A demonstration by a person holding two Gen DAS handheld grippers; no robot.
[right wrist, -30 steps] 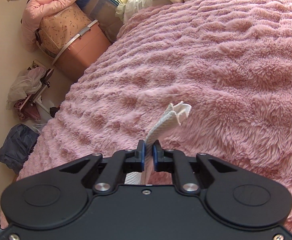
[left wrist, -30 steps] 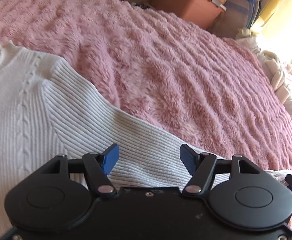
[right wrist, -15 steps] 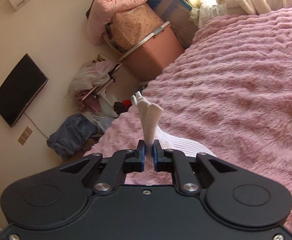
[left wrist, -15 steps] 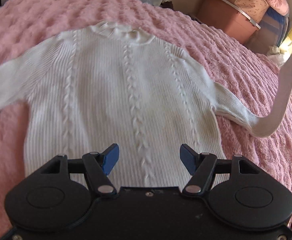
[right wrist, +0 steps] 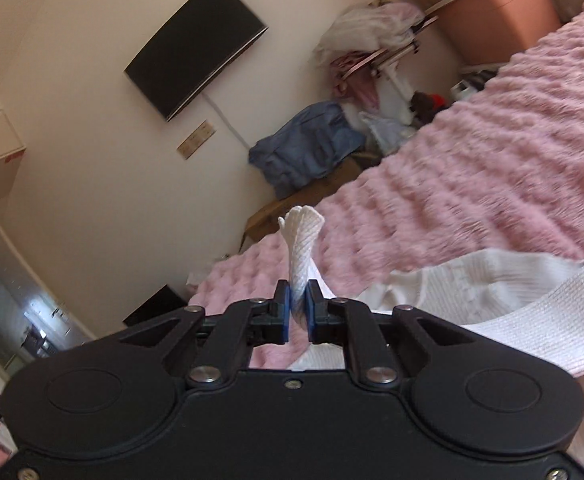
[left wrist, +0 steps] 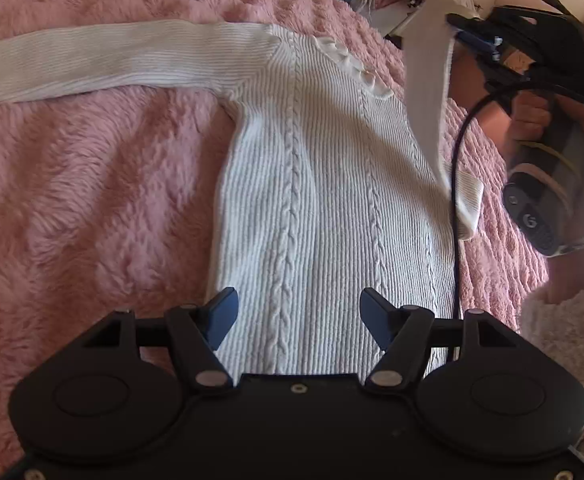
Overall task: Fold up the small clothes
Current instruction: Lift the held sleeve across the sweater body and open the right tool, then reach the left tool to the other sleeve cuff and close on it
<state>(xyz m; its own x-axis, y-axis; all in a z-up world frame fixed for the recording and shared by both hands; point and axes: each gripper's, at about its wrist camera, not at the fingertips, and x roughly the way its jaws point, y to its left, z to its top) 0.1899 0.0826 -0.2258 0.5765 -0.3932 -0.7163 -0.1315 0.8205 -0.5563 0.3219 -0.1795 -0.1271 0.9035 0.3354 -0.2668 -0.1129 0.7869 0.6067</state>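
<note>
We held the left gripper (left wrist: 297, 314) low over the hem end of the white sweater (left wrist: 331, 200), its blue-tipped fingers (left wrist: 222, 312) spread wide and closed on nothing. The sweater lay flat, front up, on the bed's pink fluffy blanket (left wrist: 92, 184), its cable-knit columns running away from us toward the collar. One sleeve (left wrist: 104, 60) stretched out straight across the blanket to the left.

We had the right gripper (right wrist: 297, 312) clamped narrowly on the cuff of the other sleeve (right wrist: 301, 248), the ribbed end sticking up bunched between the blue pads (right wrist: 285, 312). In the left wrist view this sleeve (left wrist: 427, 92) rose off the blanket in a taut band from the sweater's right shoulder up to the raised right gripper (left wrist: 479, 40), above the sweater's right edge. A black cable (left wrist: 457, 184) hung down from that gripper across the sweater's side.

Past the bed we saw a dark wall screen (right wrist: 196, 46), a heap of blue cloth (right wrist: 303, 144) and a pink storage box (right wrist: 499, 20) against the wall.
</note>
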